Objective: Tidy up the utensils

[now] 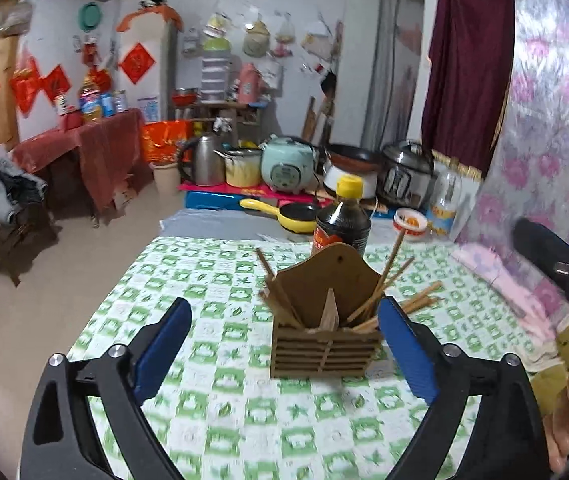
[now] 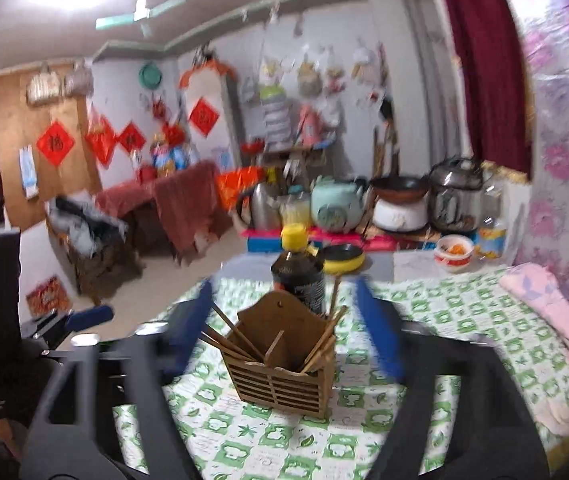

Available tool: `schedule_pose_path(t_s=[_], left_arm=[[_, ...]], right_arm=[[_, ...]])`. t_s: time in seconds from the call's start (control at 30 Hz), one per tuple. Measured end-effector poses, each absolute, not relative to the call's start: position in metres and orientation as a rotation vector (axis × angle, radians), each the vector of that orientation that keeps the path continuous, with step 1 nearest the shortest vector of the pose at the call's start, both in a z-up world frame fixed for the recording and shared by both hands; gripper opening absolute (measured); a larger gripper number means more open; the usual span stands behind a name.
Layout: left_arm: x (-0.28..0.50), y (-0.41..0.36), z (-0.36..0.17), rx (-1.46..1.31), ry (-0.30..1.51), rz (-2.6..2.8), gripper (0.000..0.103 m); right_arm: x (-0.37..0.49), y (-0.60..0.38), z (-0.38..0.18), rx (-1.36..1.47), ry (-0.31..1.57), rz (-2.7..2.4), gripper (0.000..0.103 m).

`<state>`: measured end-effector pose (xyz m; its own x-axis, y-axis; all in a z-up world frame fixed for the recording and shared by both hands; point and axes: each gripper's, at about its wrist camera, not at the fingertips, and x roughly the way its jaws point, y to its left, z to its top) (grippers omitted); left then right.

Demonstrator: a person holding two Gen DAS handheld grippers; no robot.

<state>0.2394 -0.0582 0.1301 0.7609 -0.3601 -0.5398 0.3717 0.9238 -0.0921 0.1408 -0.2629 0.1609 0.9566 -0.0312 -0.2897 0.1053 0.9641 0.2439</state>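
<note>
a wooden chopstick holder (image 1: 326, 334) stands upright on the green-and-white checked tablecloth (image 1: 220, 412), its slatted front toward both cameras and a tall shaped back panel behind. a thin divider splits it into two compartments. brown chopsticks (image 1: 280, 300) lean in the left compartment, tips fanning out to the left, and more chopsticks lean in the right one, fanning out to the right (how many, i cannot tell). a few loose chopsticks (image 1: 422, 300) lie flat on the cloth just behind the holder on its right side.

the left gripper (image 1: 284, 322) has its blue-padded jaws spread wide, one on each side of the holder, gripping nothing. the right gripper (image 2: 284, 324) is also wide open and empty, with the holder between its blurred blue fingers.

a dark sauce bottle (image 1: 342, 220) with a yellow cap stands just behind the holder. near the far edge sit a small yellow frying pan (image 1: 284, 212) and a bowl (image 1: 409, 222).
</note>
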Motion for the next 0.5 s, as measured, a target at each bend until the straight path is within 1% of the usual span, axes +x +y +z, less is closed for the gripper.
schedule_pose_path(t_s=[0.13,0.23,0.33,0.4,0.5], left_arm=[[0.175,-0.024,0.135,-0.059,0.568,-0.38,0.097],[0.122,-0.002,0.126,-0.09,0.56,-0.387,0.097],[0.079,0.012,0.111,-0.065,0.559,-0.381,0.097],[0.062,0.017,0.099,-0.043,0.545,-0.366,0.097],[0.058,0.02,0.078,-0.033,0.503,-0.285,0.097]], right_arm=[[0.058,-0.257,0.16,0.333,0.239,-0.079,0.097],[0.001,-0.251,0.143,0.368,0.233,-0.077,0.097],[-0.035,-0.242,0.118,0.368,0.251,-0.069,0.097],[-0.041,-0.235,0.102,0.337,0.268,-0.089,0.097],[-0.034,-0.223,0.074,0.283,0.285,-0.16,0.097]])
